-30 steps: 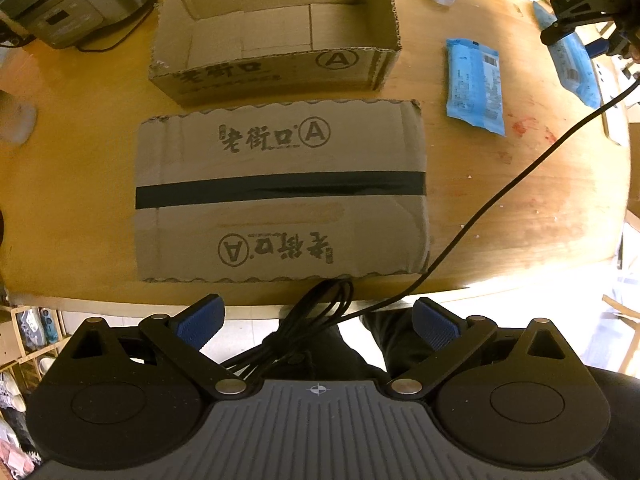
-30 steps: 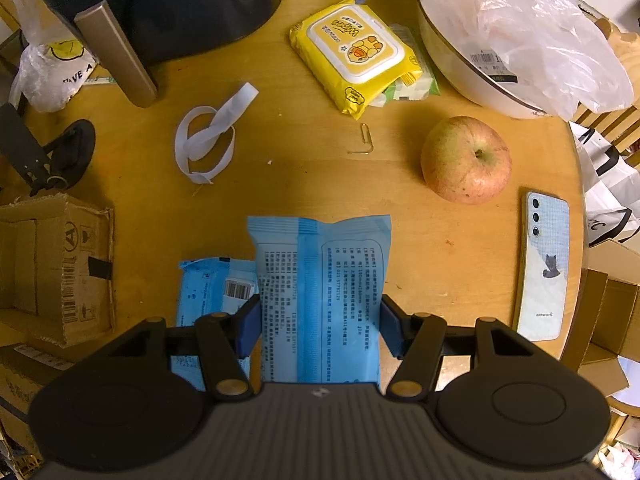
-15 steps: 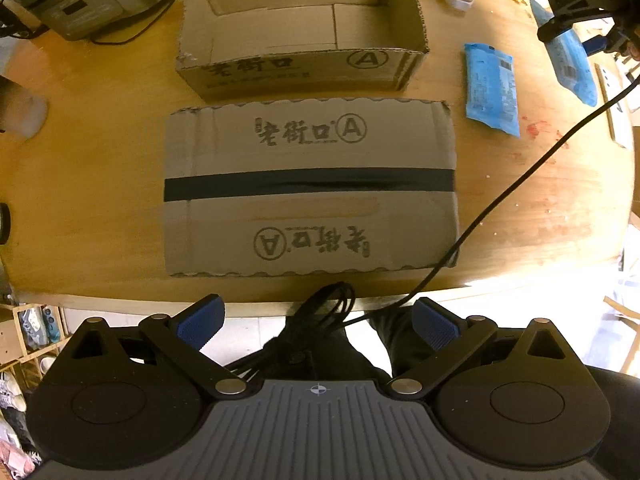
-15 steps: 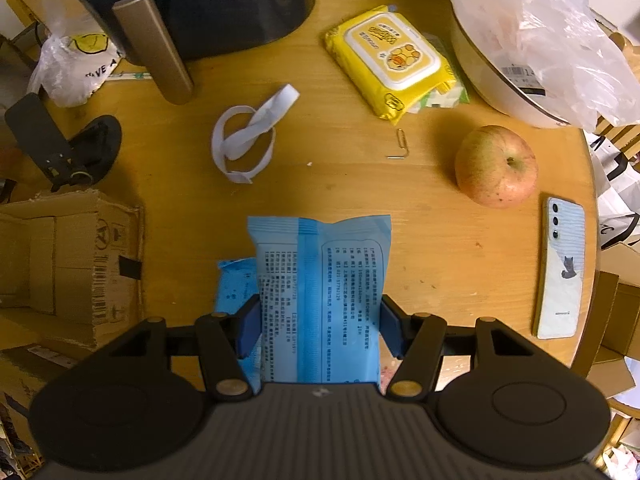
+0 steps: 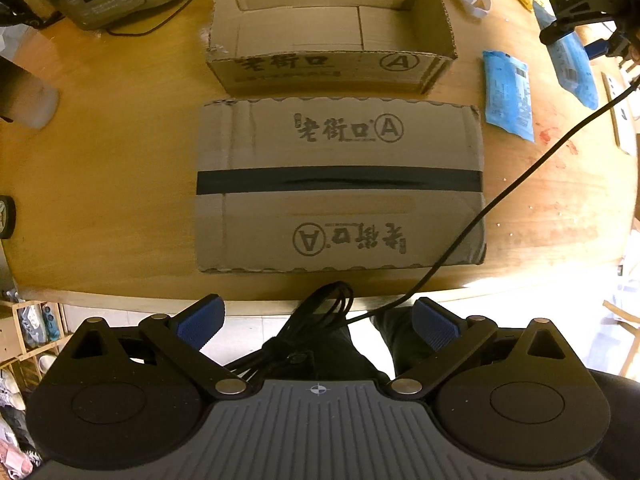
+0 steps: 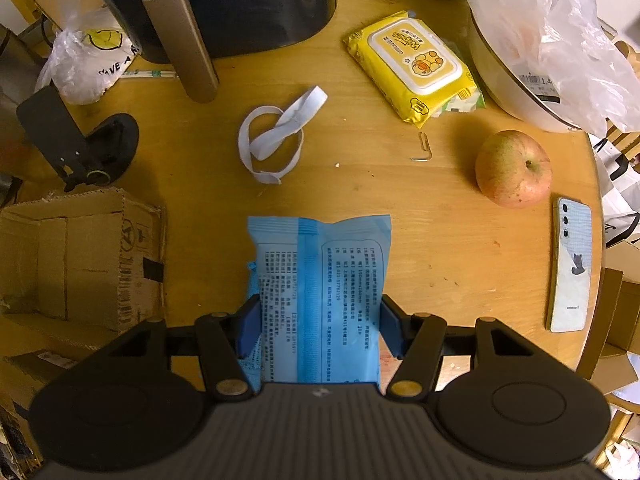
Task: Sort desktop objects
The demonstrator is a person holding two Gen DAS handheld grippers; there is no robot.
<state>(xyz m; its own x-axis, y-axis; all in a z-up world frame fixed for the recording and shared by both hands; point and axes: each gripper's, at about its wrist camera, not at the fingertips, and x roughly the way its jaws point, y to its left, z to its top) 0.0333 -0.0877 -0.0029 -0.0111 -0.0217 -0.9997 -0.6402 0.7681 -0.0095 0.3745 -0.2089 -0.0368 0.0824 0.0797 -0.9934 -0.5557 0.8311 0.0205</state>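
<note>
My right gripper [image 6: 318,326] is shut on a blue tissue pack [image 6: 320,280] and holds it above the wooden table; the held pack also shows in the left wrist view [image 5: 572,64]. A second blue pack [image 5: 508,96] lies on the table right of the boxes, mostly hidden under the held one in the right wrist view. An open cardboard box [image 5: 328,28] stands at the far side, with a taped closed box [image 5: 340,184] in front of it. My left gripper [image 5: 316,326] is open and empty, off the table's near edge.
A white elastic band [image 6: 276,136], yellow wipes pack [image 6: 412,68], apple [image 6: 512,168], phone [image 6: 570,264] and paper clip [image 6: 424,148] lie on the table. A black appliance [image 6: 240,4] and a bagged bowl [image 6: 532,40] stand at the back. A black cable [image 5: 500,200] crosses the closed box.
The right gripper has drawn back and left with the pack; the table objects shifted right and away. The left gripper's view shifted left, so the boxes sit more centred.
</note>
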